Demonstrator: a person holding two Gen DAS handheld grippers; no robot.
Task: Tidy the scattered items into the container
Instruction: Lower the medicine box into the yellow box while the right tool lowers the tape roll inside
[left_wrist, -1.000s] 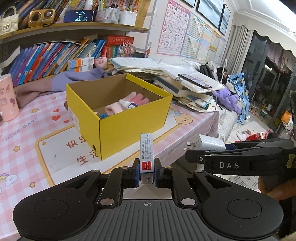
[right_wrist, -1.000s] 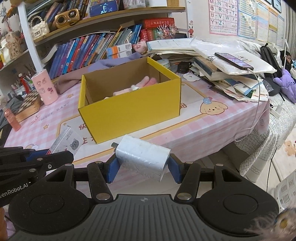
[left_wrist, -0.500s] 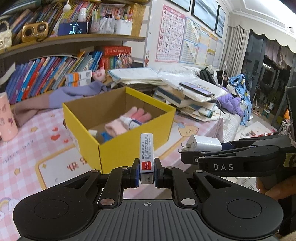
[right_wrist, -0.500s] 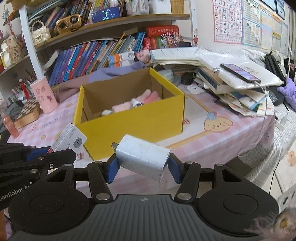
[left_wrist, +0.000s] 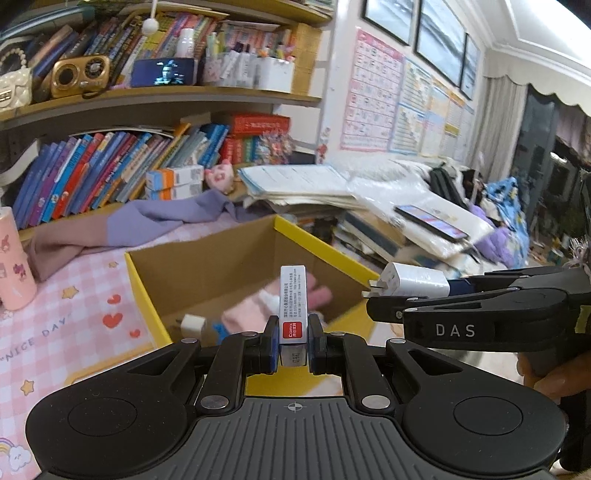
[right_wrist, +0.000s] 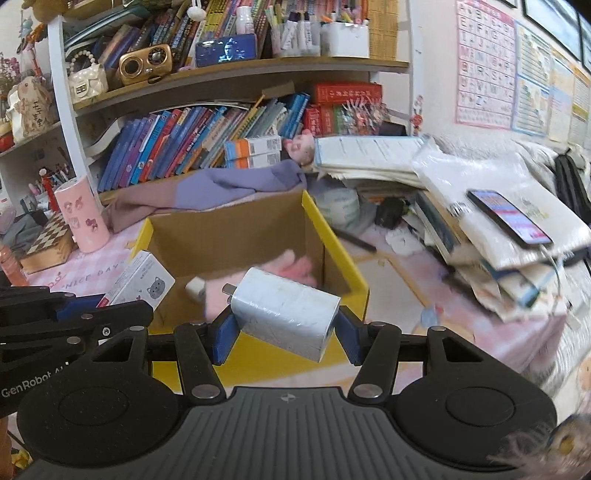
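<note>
From the left wrist we see our left gripper (left_wrist: 292, 349) clamped on a slim white carton (left_wrist: 293, 306), held upright above the near rim of the yellow cardboard box (left_wrist: 147, 291). Only this view shows the hand (left_wrist: 554, 376) under the right gripper (left_wrist: 406, 295).

From the right wrist, the right gripper (right_wrist: 284, 332) pinches a glossy white charger (right_wrist: 284, 314), tilted, prongs leftward, over the box (right_wrist: 343, 266). Only here the carton's (right_wrist: 142, 282) cat-printed face shows. Pink cloth (right_wrist: 295, 267) lies inside.

I see my small white carton (left_wrist: 293, 295) upright and my white wall charger (right_wrist: 284, 314) tilted, prongs upper left, both above the open yellow box (right_wrist: 334, 254), where pink cloth (left_wrist: 255, 314) and another white plug (left_wrist: 192, 325) lie
</note>
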